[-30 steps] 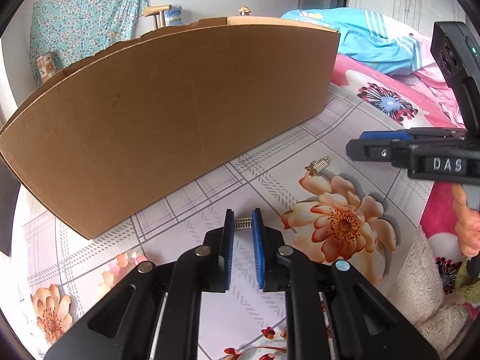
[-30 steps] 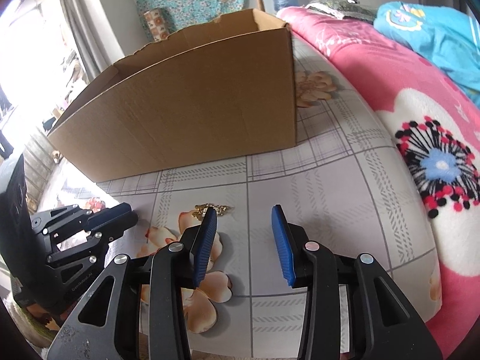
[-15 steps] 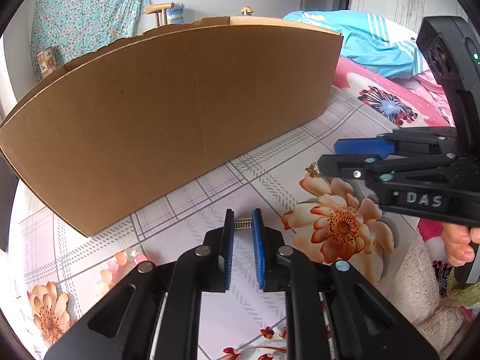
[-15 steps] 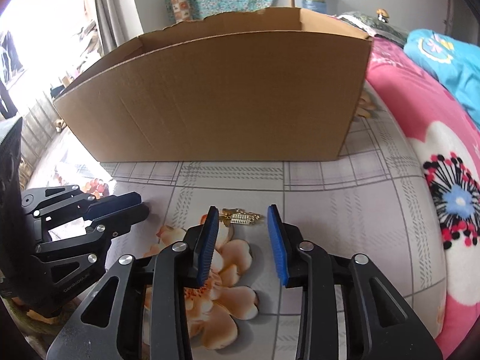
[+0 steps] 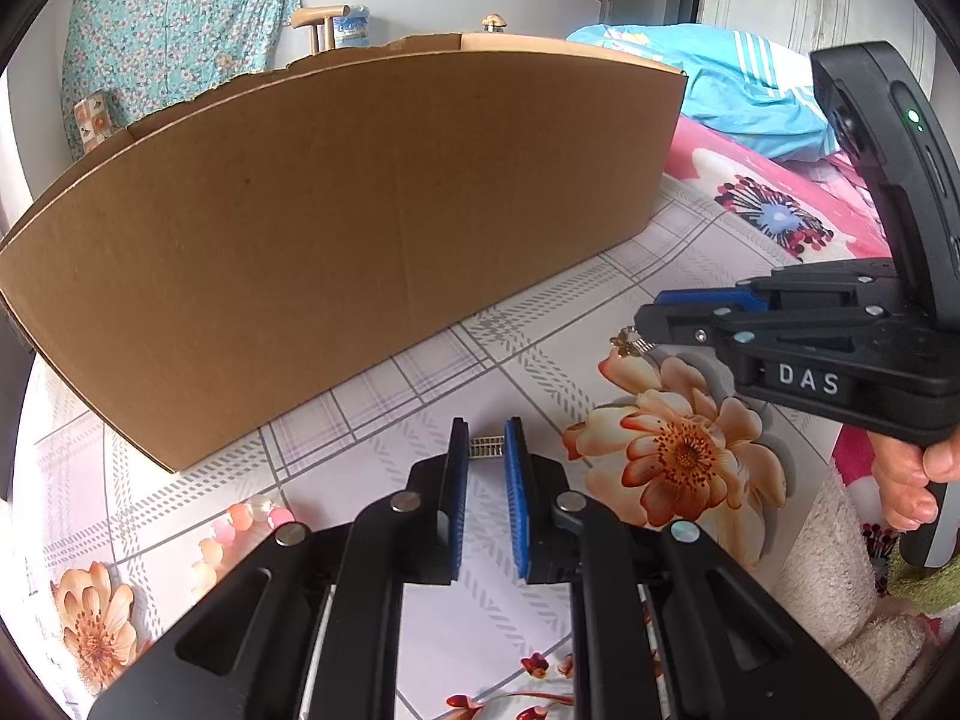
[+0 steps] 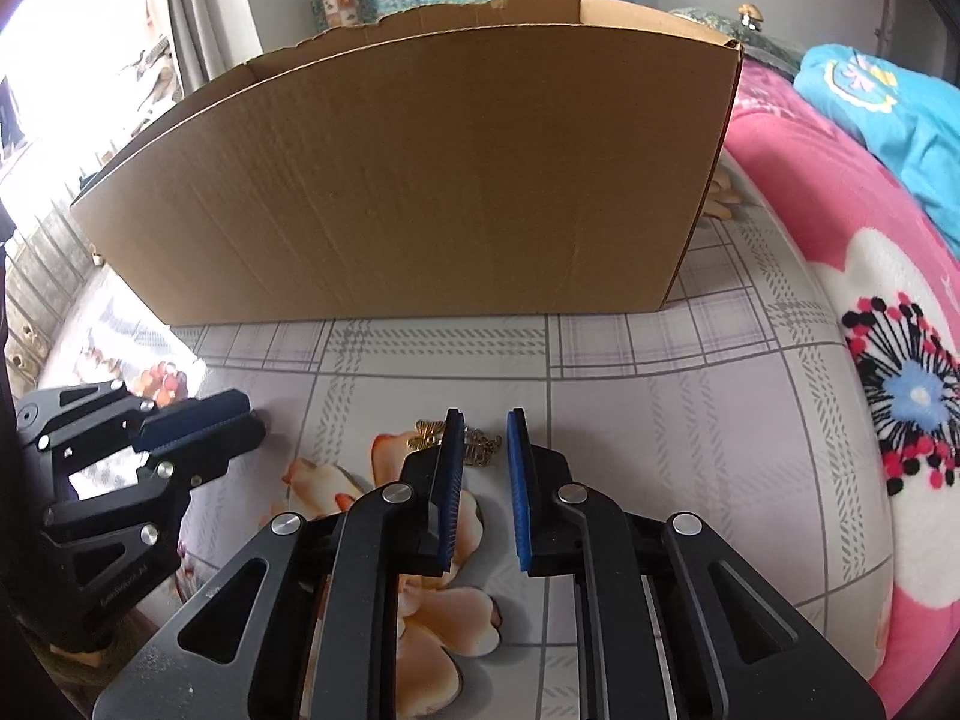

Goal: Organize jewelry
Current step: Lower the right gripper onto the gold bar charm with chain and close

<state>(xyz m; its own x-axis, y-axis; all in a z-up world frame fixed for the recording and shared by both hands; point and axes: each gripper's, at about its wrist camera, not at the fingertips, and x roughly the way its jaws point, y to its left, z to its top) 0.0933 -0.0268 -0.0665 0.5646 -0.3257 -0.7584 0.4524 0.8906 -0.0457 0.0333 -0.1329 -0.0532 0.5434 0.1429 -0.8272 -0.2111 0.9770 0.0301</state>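
The left claw point(image 5: 485, 450) sits low over the floral sheet point(image 5: 372, 396), and there is a small silver piece point(image 5: 485, 447) pinched right between its blue pads point(image 5: 459, 468), up at the very tips. Clenched on it, no gap either side. The piece lies crosswise, just above the sheet, a little in front of the box point(image 5: 336, 228).

Over to the right claw point(image 6: 485, 444). It is down on the sheet beside the big peach flower point(image 6: 444, 594), and its jaws are closing. The gold piece point(image 6: 474, 441) lies between the tips: a little butterfly end pokes out past the left pad point(image 6: 450, 474), and the chain part shows in the gap between the pads. The pads look near the gold piece, yet whether they press on it is hard to tell. From the left camera the same gold piece point(image 5: 627, 343) peeks out at the nose of the right claw point(image 5: 645, 327), on the sheet, near the box's right corner. A hand point(image 5: 912, 480) grips that claw's handle. The box stands behind both claws.
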